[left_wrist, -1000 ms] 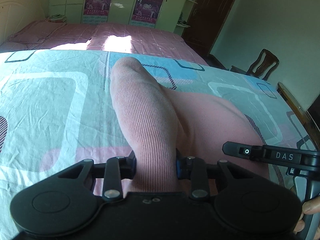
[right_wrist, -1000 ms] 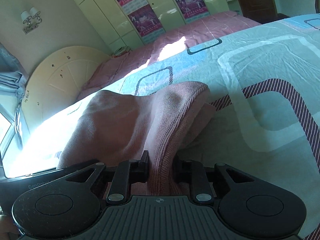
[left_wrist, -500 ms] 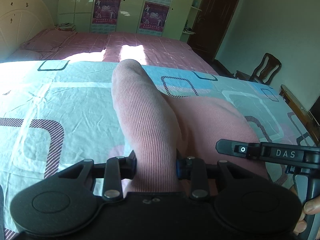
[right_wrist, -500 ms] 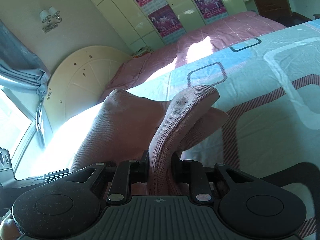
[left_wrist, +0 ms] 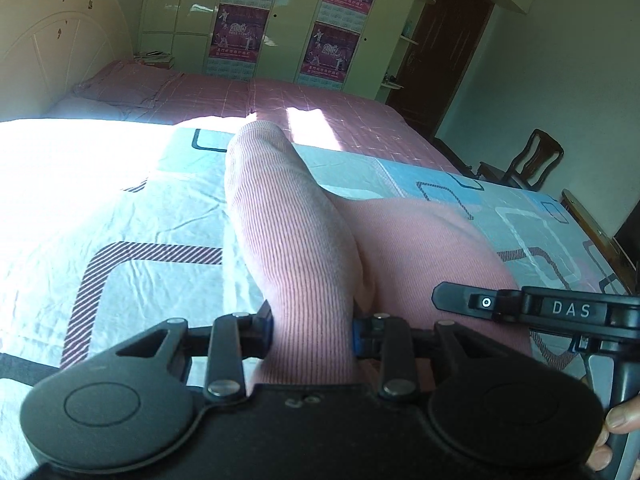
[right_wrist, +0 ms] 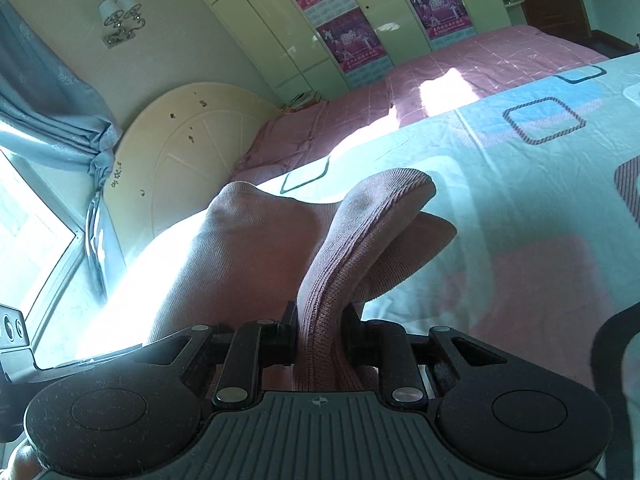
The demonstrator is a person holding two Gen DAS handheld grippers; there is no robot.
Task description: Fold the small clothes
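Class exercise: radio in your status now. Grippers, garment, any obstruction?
Left gripper and right gripper both clamped on pink ribbed garment. Garment bunched, raised over patterned bedsheet. Nothing in the way.

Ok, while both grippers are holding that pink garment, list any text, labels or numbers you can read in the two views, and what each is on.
"DAS": white letters on the right gripper's black body, seen in the left wrist view.
"2010", possibly: large digits on the purple posters on the wardrobe doors; blurred, so not certain.
Smaller print and calendar grids on those posters: too small to read.
Nothing else legible.
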